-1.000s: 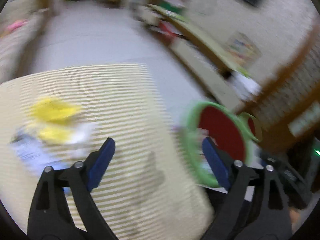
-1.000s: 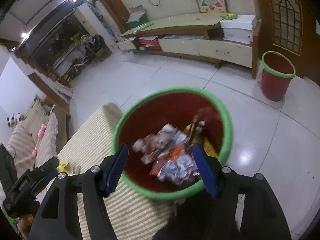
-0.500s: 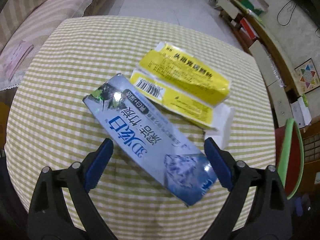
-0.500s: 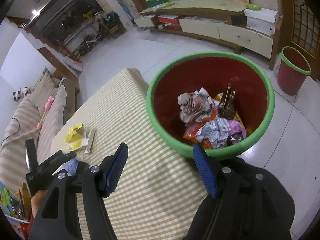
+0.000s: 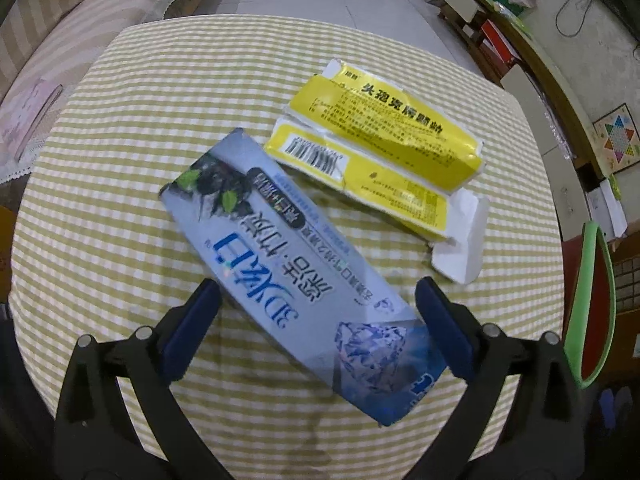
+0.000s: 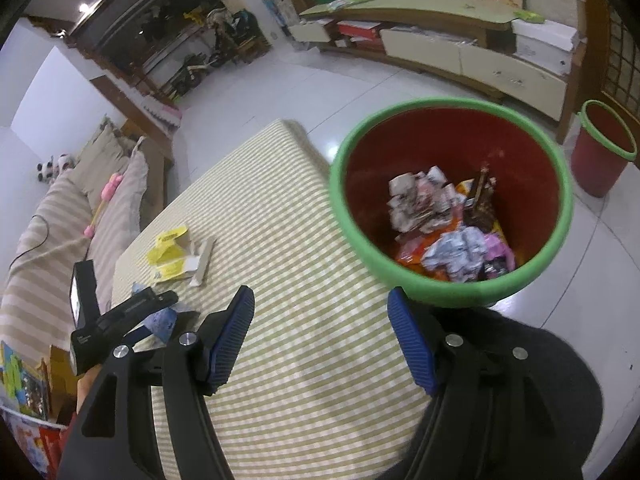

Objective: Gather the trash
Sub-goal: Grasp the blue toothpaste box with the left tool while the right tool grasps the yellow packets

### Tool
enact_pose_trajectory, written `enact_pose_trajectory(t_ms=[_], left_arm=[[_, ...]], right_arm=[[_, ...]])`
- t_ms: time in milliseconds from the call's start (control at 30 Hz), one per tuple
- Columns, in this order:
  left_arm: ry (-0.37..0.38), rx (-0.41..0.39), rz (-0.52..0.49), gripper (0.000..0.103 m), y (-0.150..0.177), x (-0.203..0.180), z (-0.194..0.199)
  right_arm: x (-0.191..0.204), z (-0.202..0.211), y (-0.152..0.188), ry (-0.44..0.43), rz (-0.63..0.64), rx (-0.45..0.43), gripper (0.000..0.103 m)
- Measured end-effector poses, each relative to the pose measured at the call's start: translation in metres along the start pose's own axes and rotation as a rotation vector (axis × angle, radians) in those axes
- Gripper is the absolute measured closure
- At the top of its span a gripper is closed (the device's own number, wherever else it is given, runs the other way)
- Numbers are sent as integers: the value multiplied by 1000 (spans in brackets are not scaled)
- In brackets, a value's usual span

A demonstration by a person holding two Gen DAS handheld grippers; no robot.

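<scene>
Tablecloth of yellow-and-white checked fabric [image 5: 120, 128] covers the table and fills most of the left wrist view; white glossy floor tiles [image 6: 420, 84] lie beyond it. A striped beige sofa [image 5: 60, 20] runs along the upper left of that view, and a low wooden cabinet with cream drawers [image 6: 472, 60] lines the far wall at the upper right of the right wrist view.

The long silver-blue toothpaste carton [image 5: 296, 276] lies flat at the centre of the left wrist view, its long axis running from centre left down to lower right. The torn yellow cardboard medicine box [image 5: 380, 156] lies flattened just above and right of it, on the same diagonal, its near edge touching or slightly overlapping the carton.

The left gripper [image 5: 320, 328] hangs over the carton, its jaws opening wide, the carton's lower half between the blue pads with neither pressing on it.

The right gripper [image 6: 324, 344] stands partly open over bare cloth with nothing between its jaws. The red plastic bin with green rim [image 6: 452, 200], holding crumpled wrappers, sits at the upper right of its view.
</scene>
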State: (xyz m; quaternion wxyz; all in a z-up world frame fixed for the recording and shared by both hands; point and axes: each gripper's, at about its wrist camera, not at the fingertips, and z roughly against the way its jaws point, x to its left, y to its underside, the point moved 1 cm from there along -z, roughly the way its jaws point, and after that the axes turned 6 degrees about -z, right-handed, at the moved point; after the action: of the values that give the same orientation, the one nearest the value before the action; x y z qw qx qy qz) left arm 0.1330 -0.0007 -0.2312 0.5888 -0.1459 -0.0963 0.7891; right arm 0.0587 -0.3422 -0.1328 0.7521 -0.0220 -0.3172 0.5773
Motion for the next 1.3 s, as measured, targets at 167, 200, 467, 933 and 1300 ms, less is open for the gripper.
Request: enact_pose_trajectory(t_ms=[167, 200, 467, 933, 1300], left_arm=[[-11, 0, -41, 7, 21, 23, 14], [-9, 4, -39, 7, 26, 30, 16], [55, -12, 39, 11, 49, 68, 29], [74, -66, -49, 54, 56, 88, 58], [97, -83, -62, 37, 54, 93, 62]], right_arm=[[17, -11, 8, -15, 43, 41, 36], [20, -13, 9, -21, 49, 49, 36], [76, -48, 5, -37, 246, 85, 36], [230, -166, -17, 44, 913, 222, 23], [254, -249, 7, 119, 1045, 437, 22]])
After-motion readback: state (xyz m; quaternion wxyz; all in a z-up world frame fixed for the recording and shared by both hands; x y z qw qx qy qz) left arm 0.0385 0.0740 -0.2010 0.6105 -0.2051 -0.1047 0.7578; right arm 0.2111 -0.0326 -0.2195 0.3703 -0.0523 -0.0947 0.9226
